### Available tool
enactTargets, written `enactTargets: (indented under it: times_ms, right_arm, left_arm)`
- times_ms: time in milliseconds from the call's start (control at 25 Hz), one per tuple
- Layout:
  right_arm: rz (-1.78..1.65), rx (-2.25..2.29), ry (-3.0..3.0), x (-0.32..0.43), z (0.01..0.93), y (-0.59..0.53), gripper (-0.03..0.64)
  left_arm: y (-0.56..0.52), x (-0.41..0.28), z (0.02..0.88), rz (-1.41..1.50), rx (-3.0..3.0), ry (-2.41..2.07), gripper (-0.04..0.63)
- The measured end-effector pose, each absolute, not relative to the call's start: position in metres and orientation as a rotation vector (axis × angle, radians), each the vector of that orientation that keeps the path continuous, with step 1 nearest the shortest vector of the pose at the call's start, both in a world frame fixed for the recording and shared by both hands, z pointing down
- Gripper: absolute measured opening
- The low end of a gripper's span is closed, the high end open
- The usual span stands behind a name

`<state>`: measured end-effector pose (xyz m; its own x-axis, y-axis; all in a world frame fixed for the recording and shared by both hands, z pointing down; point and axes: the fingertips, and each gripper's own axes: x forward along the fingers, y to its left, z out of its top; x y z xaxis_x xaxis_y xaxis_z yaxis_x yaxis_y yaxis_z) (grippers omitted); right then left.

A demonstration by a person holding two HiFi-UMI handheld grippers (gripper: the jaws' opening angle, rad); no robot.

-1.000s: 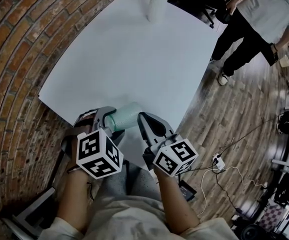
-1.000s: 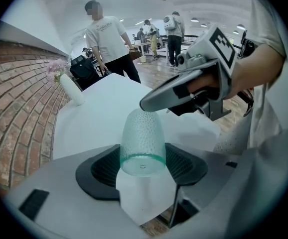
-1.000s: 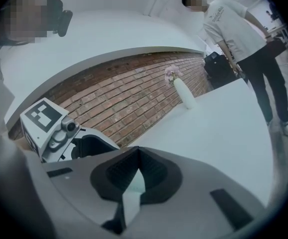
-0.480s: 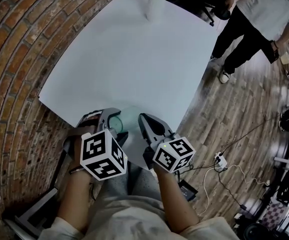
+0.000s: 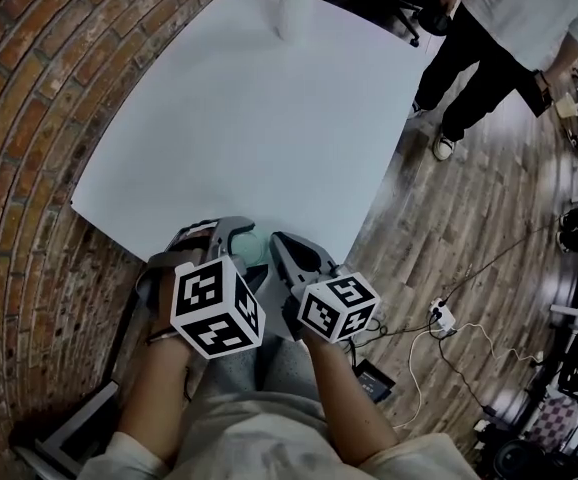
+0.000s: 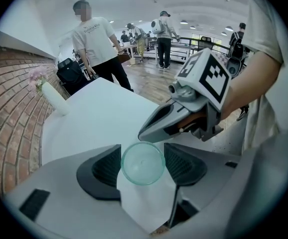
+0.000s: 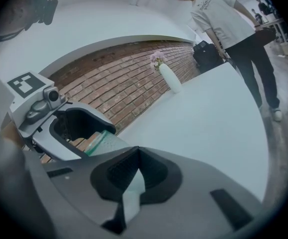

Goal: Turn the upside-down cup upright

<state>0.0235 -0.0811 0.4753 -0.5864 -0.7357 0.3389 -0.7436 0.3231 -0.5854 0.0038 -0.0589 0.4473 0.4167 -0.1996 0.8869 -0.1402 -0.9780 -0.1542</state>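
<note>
The cup (image 5: pixel 253 244) is pale green and see-through, and only a sliver of it shows between the two grippers over the near corner of the white table (image 5: pixel 259 118). My left gripper (image 5: pixel 241 240) is shut on it. In the left gripper view the cup (image 6: pixel 143 163) shows a round end between the two dark pads. My right gripper (image 5: pixel 279 243) is shut on nothing, with its tips just right of the cup. From the right gripper view the cup (image 7: pixel 103 142) sits in the left gripper's jaws, beyond my closed right gripper (image 7: pixel 137 156).
A white vase with flowers (image 5: pixel 294 8) stands at the table's far edge. A person (image 5: pixel 514 38) stands on the wooden floor to the right. Brick surface (image 5: pixel 29 118) borders the table's left side. A power strip with cables (image 5: pixel 439 318) lies on the floor.
Both grippers have drawn back toward the table's near corner. The cup, which stuck out sideways from the left jaws, is now mostly hidden between the grippers. The right gripper has sunk.
</note>
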Motion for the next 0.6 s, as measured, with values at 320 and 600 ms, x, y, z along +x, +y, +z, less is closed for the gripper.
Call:
enactTargets:
  times_ms: [320, 600]
  right_arm:
    - [1.143, 1.439, -2.511, 0.03, 0.48, -0.082, 0.006]
    - [1.153, 1.461, -2.47, 0.033, 0.484, -0.086, 0.006]
  left_arm:
    - [-0.066, 0.013, 0.454, -1.607, -2.652, 0.302, 0.275]
    - [-0.075, 0.016, 0.454, -1.531, -2.732, 0.296, 0.276]
